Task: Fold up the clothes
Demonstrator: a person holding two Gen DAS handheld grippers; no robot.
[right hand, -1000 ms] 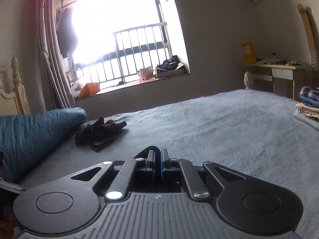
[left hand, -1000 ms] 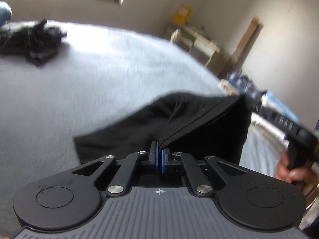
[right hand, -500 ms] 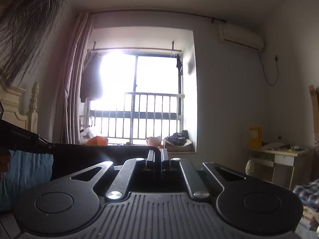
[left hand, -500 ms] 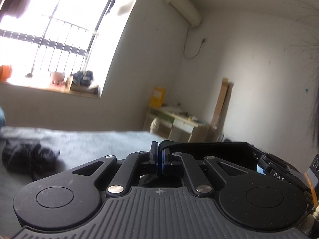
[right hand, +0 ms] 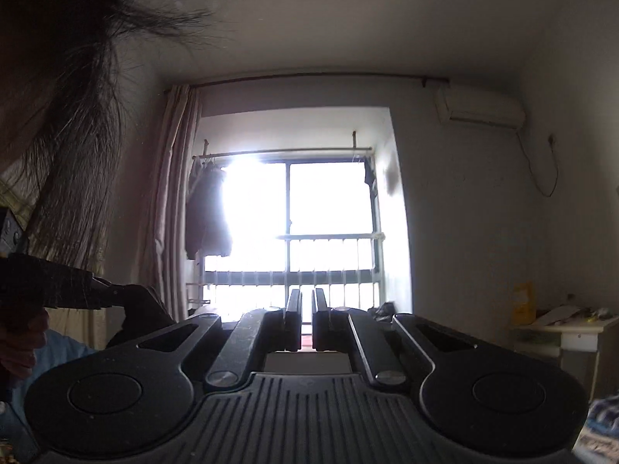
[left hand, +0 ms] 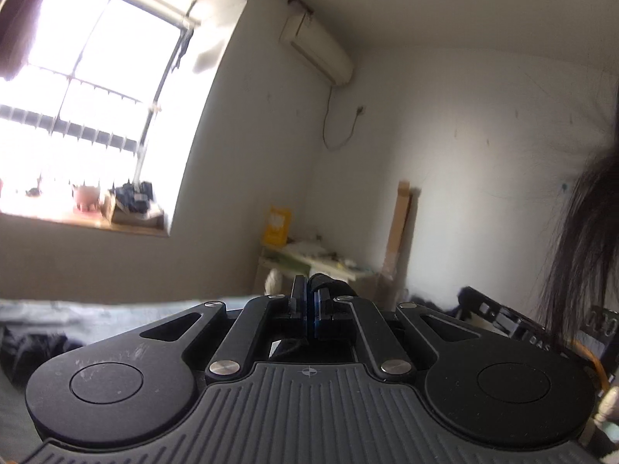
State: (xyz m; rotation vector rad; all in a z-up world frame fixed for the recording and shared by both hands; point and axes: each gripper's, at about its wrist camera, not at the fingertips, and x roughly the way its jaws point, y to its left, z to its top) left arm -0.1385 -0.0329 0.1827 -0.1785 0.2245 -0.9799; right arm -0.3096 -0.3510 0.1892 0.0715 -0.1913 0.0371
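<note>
Both hand-held grippers now point at the window wall, the bed (left hand: 116, 311) dropped low in view. The left hand-held gripper (left hand: 309, 301) stays clenched on the black garment (left hand: 329, 282), lifted clear for folding. The right hand-held gripper (right hand: 305, 309) is nearly shut, daylight showing between its fingers; any cloth there cannot be told.

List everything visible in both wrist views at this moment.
garment: one, black, at left gripper tips
clothes pile: one, black, on bed
bed: one, grey-blue, below window
window: one, bright, barred
curtain: one, pale, beside window
air conditioner: one, white, high on wall
desk: one, pale
box: one, yellow, at desk
plank: one, wooden, leaning on wall
hair: dark
left gripper: black, shut on garment
right gripper: black, shut
</note>
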